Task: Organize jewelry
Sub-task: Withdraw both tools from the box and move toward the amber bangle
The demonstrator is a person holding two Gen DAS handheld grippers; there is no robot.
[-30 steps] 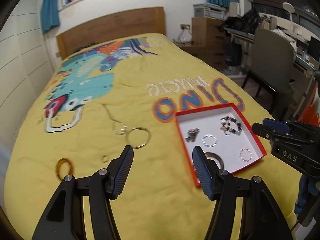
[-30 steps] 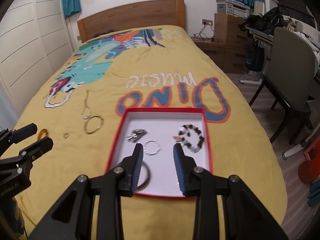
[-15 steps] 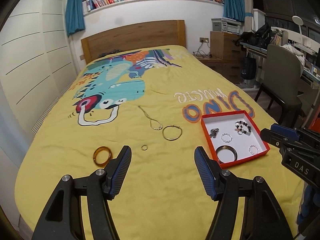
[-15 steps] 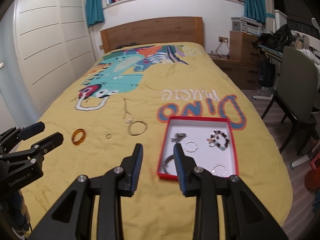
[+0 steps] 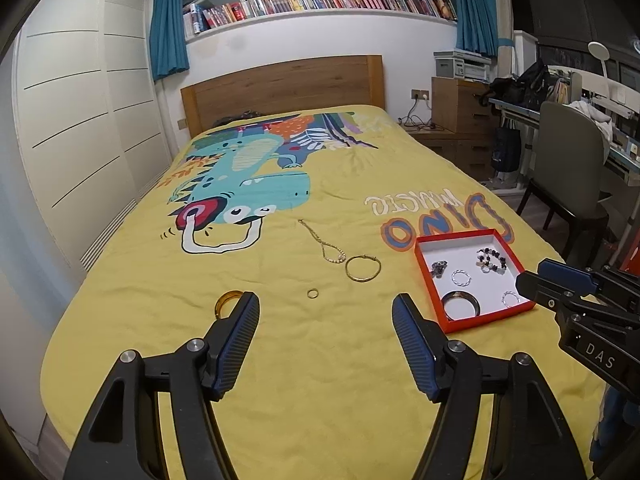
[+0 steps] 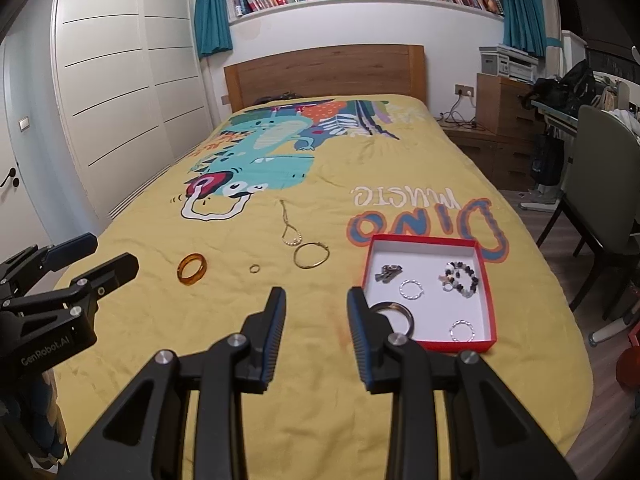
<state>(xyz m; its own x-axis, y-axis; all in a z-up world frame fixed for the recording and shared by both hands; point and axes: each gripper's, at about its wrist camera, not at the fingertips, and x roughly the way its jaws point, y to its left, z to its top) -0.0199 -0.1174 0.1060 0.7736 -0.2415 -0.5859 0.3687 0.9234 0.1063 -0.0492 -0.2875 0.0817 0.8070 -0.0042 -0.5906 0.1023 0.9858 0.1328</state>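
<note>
A red box with a white inside (image 5: 496,235) (image 6: 490,288) lies on the yellow bedspread, holding a beaded bracelet (image 6: 461,276), silver rings (image 6: 411,290), a dark bangle (image 6: 394,314) and a small charm (image 6: 387,272). On the bedspread left of it lie a gold bangle (image 5: 362,268) (image 6: 311,255), a chain necklace (image 5: 325,242) (image 6: 289,228), a small gold ring (image 5: 313,293) (image 6: 254,268) and an amber ring (image 5: 226,303) (image 6: 192,269). My left gripper (image 5: 325,330) is open and empty above the bed's near end. My right gripper (image 6: 316,320) is open and empty, near the box's left corner.
The bed (image 5: 280,160) has a wooden headboard (image 6: 324,72). White wardrobes (image 6: 120,100) stand at the left. A chair (image 6: 600,184), desk and wooden drawers (image 6: 504,120) stand at the right. The bedspread's near edge lies just below the grippers.
Both grippers have pulled back and up from the bed, so the box and loose jewelry look smaller and farther. The right gripper has opened a little wider. Nothing was picked up.
</note>
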